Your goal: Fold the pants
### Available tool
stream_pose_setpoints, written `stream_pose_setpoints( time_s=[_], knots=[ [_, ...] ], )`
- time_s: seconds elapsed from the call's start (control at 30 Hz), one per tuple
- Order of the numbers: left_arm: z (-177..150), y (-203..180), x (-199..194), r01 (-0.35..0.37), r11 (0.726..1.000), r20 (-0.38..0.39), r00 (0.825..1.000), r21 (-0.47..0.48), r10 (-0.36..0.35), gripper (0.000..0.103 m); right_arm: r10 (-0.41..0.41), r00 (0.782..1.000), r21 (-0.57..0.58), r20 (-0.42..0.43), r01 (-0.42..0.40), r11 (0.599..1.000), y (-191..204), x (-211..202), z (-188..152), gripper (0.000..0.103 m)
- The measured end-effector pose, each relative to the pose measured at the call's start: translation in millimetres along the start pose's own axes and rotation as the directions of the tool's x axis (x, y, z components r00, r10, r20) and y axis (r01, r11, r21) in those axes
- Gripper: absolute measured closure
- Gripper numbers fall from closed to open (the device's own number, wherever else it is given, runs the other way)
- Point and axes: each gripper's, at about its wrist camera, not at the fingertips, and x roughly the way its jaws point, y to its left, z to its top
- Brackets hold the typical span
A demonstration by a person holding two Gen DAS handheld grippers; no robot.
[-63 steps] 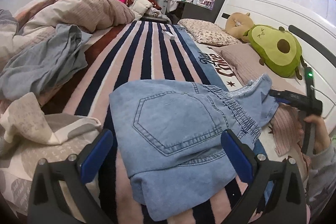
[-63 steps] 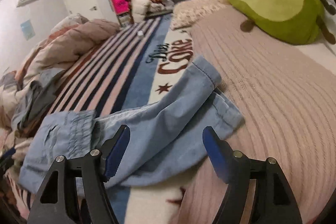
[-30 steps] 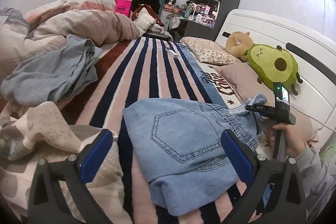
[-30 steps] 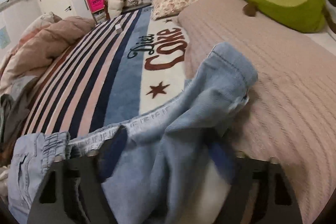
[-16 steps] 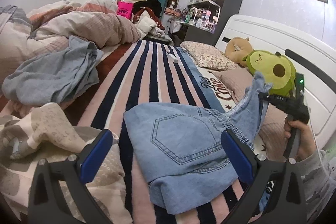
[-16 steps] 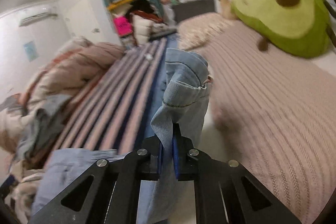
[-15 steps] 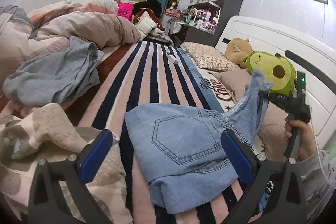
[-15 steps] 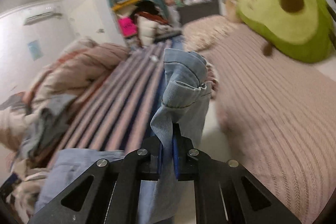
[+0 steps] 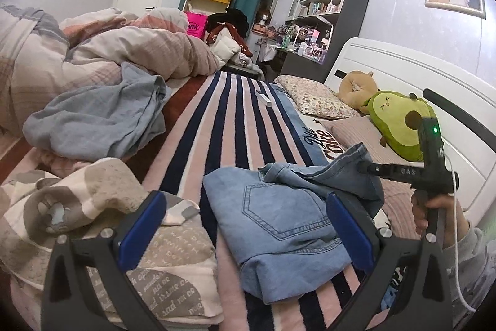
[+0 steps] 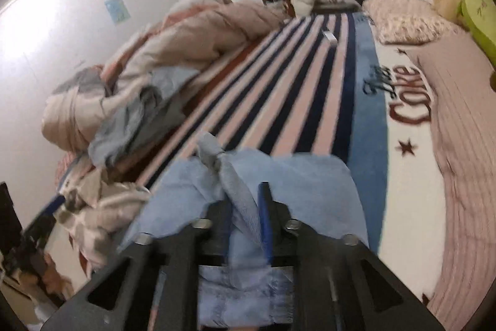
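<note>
Light blue denim pants [image 9: 279, 219] lie on the striped bedspread, seat side up with a back pocket showing. My left gripper [image 9: 245, 225] is open and empty, held above the near part of the pants. My right gripper [image 10: 246, 207] is shut on the hem end of a pant leg [image 10: 235, 185] and holds it over the pants' upper part. In the left wrist view the right gripper [image 9: 361, 168] comes in from the right with the leg [image 9: 344, 166] draped back over the pants.
A striped blanket [image 9: 235, 132] covers the bed. A grey-blue garment [image 9: 96, 120] and a heaped duvet [image 9: 93, 51] lie at the left. A patterned cloth [image 9: 93, 207] lies near left. Pillows and an avocado plush [image 9: 400, 123] lie by the headboard at the right.
My right gripper closed on the pant leg's end, lifted it off the pink pillow and carried it left over the pants' seat. My left gripper stayed open in place.
</note>
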Motion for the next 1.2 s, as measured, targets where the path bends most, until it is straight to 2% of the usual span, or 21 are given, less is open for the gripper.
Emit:
stream_pose_setpoints(
  time_s=[0.03,0.07,0.13,0.17,0.23,0.4,0.47,0.5,0.53,0.57,0.6,0.63,0.67,0.8,0.9,1.0,1.03,1.1,1.17,1.2],
  knots=[
    [0.4,-1.0,1.3,0.004,1.0,-0.001,1.0,0.002,-0.004,0.001,-0.024,1.0,-0.02,0.012,0.024,1.0,-2.2,-3.1,-2.1,0.055],
    [0.4,-2.6,2.2,0.005,1.0,-0.001,1.0,0.003,-0.005,0.001,-0.052,0.998,-0.057,0.022,0.053,0.997,-0.6,-6.6,-4.3,0.049],
    [1.1,-4.4,4.5,0.011,1.0,-0.002,1.0,0.003,-0.011,0.001,-0.074,0.997,-0.132,0.004,0.074,0.989,4.9,-7.0,-10.0,0.042],
    [1.0,-4.6,5.5,0.013,1.0,-0.002,1.0,0.001,-0.013,0.001,-0.064,0.998,-0.167,-0.022,0.059,0.984,9.1,-2.0,-13.6,0.04],
    [1.1,-5.8,7.1,0.016,1.0,-0.005,1.0,0.0,-0.016,0.001,-0.042,0.996,-0.215,-0.075,0.025,0.976,18.4,14.0,-22.1,0.037],
    [0.2,-7.8,6.5,0.005,1.0,-0.011,1.0,0.011,-0.005,0.001,-0.11,0.986,-0.318,-0.122,0.066,0.946,36.8,62.1,-36.0,0.037],
    [0.4,-6.8,6.3,0.0,1.0,-0.011,1.0,0.016,0.001,0.001,-0.147,0.982,-0.369,-0.115,0.095,0.924,43.2,79.2,-36.8,0.038],
    [0.4,-6.0,6.2,-0.005,1.0,-0.011,1.0,0.016,0.005,0.001,-0.173,0.981,-0.402,-0.089,0.124,0.907,46.2,84.4,-36.7,0.039],
    [0.1,-4.6,6.6,-0.01,1.0,-0.011,1.0,0.014,0.011,0.001,-0.208,0.977,-0.427,-0.054,0.166,0.889,48.9,87.4,-36.0,0.052],
    [-0.4,-3.3,7.3,-0.014,1.0,-0.013,1.0,0.01,0.014,0.001,-0.266,0.964,-0.44,-0.014,0.233,0.867,48.6,89.6,-32.7,0.079],
    [-0.6,-2.1,7.9,-0.015,1.0,-0.015,1.0,0.007,0.015,0.001,-0.291,0.957,-0.431,0.001,0.263,0.863,47.2,89.1,-28.6,0.091],
    [-0.8,-1.2,8.3,-0.016,1.0,-0.017,1.0,0.005,0.016,0.001,-0.302,0.953,-0.408,0.013,0.28,0.869,43.7,86.1,-24.2,0.097],
    [-0.8,-0.3,8.5,-0.016,1.0,-0.017,1.0,0.004,0.016,0.001,-0.306,0.952,-0.376,0.032,0.295,0.879,37.7,79.7,-18.8,0.099],
    [-0.3,0.5,8.6,-0.017,1.0,-0.015,1.0,0.008,0.017,0.001,-0.339,0.931,-0.196,0.134,0.36,0.912,-3.1,26.8,1.6,0.1],
    [0.7,-1.8,9.2,-0.009,1.0,-0.011,1.0,0.004,0.009,0.001,-0.379,0.911,-0.064,0.165,0.393,0.917,-43.2,-22.8,5.5,0.101],
    [1.5,-6.5,10.0,-0.004,1.0,-0.009,1.0,0.005,0.004,0.001,-0.434,0.89,0.052,0.141,0.431,0.901,-83.0,-62.0,-1.4,0.101],
    [1.6,-8.5,10.3,-0.001,1.0,-0.009,1.0,0.007,0.001,0.001,-0.475,0.87,0.092,0.135,0.466,0.88,-99.3,-75.9,-7.7,0.101],
    [2.1,-12.0,10.6,0.004,1.0,-0.01,1.0,0.012,-0.004,0.001,-0.522,0.845,0.139,0.116,0.507,0.851,-121.2,-92.8,-16.6,0.1],
    [2.2,-16.9,11.5,0.008,1.0,-0.013,1.0,0.024,-0.008,0.001,-0.535,0.837,0.176,0.116,0.513,0.84,-135.9,-110.8,-25.4,0.098],
    [2.6,-18.8,12.5,0.008,1.0,-0.015,1.0,0.028,-0.007,0.001,-0.521,0.844,0.183,0.125,0.496,0.849,-138.8,-117.4,-26.4,0.098]
  ],
)
